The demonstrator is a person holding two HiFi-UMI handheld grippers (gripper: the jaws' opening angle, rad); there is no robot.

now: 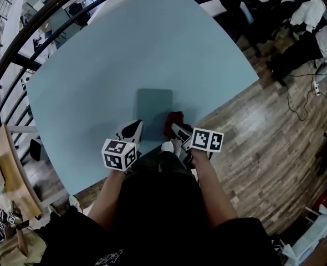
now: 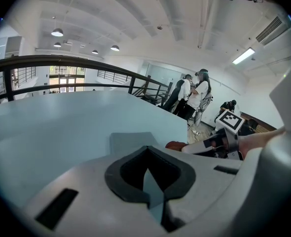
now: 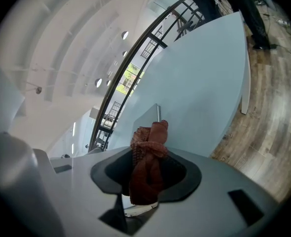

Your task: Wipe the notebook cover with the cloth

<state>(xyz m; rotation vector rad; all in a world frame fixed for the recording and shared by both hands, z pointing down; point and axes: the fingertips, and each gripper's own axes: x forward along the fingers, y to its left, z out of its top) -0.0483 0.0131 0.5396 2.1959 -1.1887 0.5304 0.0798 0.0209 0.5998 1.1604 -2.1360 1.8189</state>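
Observation:
A grey-blue notebook (image 1: 154, 106) lies flat on the pale blue table (image 1: 97, 65), just ahead of both grippers. My right gripper (image 1: 176, 127) is shut on a dark red cloth (image 1: 173, 121) bunched at the notebook's near right corner. In the right gripper view the cloth (image 3: 148, 154) hangs pinched between the jaws, with the notebook (image 3: 148, 117) behind it. My left gripper (image 1: 134, 131) hovers at the notebook's near left corner, its jaws closed with nothing between them. The left gripper view shows the notebook (image 2: 130, 141) ahead and the cloth (image 2: 177, 145) to its right.
The table's right edge (image 1: 230, 101) drops to a wooden floor (image 1: 274, 143) with cables. A dark railing (image 1: 19, 54) runs behind the table on the left. People stand far off in the left gripper view (image 2: 192, 95). My legs fill the near side.

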